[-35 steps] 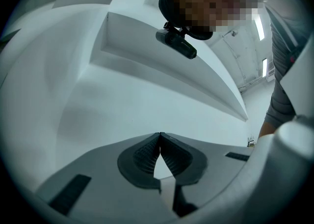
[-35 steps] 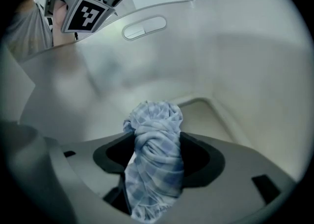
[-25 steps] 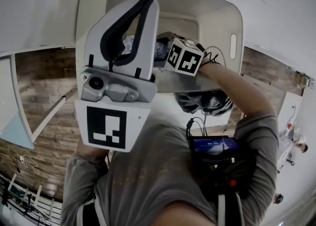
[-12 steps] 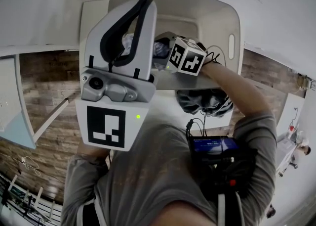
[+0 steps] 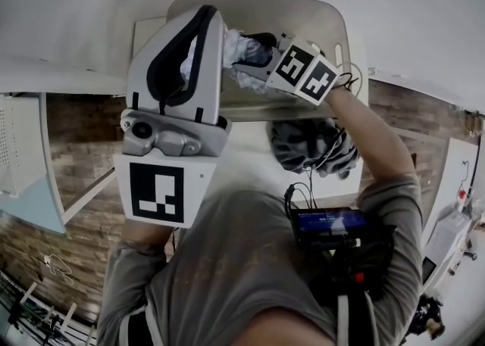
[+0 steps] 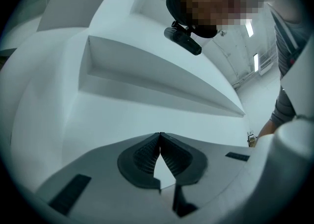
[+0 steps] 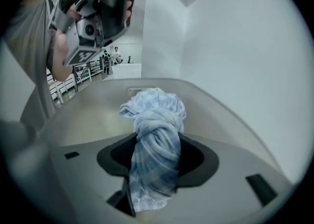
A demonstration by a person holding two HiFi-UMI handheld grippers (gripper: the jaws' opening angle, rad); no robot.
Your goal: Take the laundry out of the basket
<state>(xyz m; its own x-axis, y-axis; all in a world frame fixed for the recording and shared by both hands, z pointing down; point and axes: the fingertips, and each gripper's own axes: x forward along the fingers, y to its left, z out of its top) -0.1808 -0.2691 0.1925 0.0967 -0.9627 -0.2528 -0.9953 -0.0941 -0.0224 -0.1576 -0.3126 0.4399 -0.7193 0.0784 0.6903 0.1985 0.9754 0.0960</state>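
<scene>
One twisted cloth [image 7: 158,112], lengthwise along right gripper [image 7: 157,150]

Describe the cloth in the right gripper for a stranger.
Find the beige basket. Over it the right gripper, jaws just closed, pinches a twisted cloth. Unlike the dark grey garment outside, it is pale blue checked.

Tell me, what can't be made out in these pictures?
- Basket inside: in the head view the left gripper covers much of it; in the right gripper view the cloth hides part of its floor, so whether more laundry lies there is unclear.
- Cloth's lower end: right gripper view, hidden behind the right gripper's body.
- Dark bundle, head view: partly behind the arm, too blurred to identify.
</scene>
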